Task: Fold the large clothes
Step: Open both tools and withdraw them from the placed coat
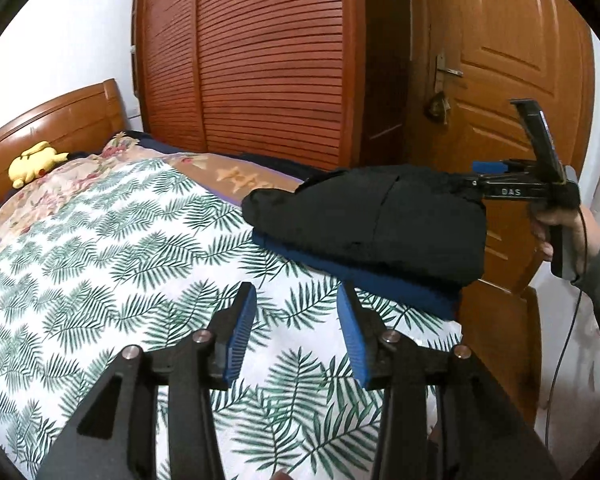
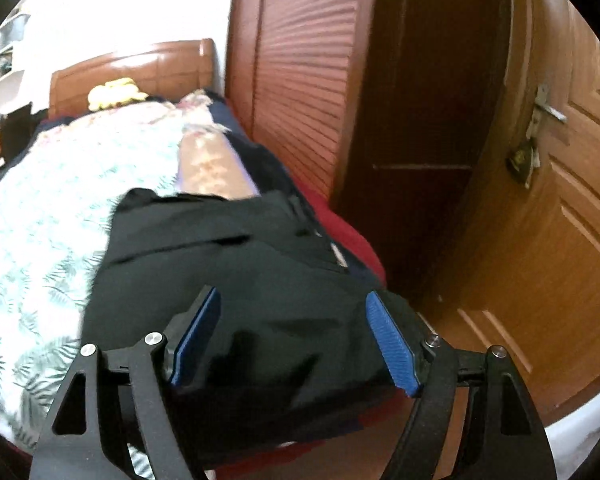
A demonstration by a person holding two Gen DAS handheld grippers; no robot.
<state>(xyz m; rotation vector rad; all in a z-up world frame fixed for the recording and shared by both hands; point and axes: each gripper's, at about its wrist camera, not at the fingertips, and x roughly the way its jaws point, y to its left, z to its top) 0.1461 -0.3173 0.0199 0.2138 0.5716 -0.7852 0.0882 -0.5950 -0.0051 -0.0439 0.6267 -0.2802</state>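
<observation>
A folded black garment (image 1: pixel 380 220) lies on top of a folded blue garment (image 1: pixel 400 286) at the right edge of the bed. My left gripper (image 1: pixel 296 312) is open and empty, low over the leaf-print cover, just short of the pile. My right gripper (image 1: pixel 480 172) reaches in from the right at the black garment's far edge. In the right wrist view my right gripper (image 2: pixel 292 312) is open, its blue pads (image 2: pixel 392 348) spread wide apart over the black garment (image 2: pixel 240 264), not gripping it.
The bed has a white leaf-print cover (image 1: pixel 100 260) and a wooden headboard (image 1: pixel 52 124) with a yellow plush toy (image 1: pixel 36 162). A slatted wooden wardrobe (image 1: pixel 252 60) and a wooden door (image 1: pixel 500 60) stand close behind the pile.
</observation>
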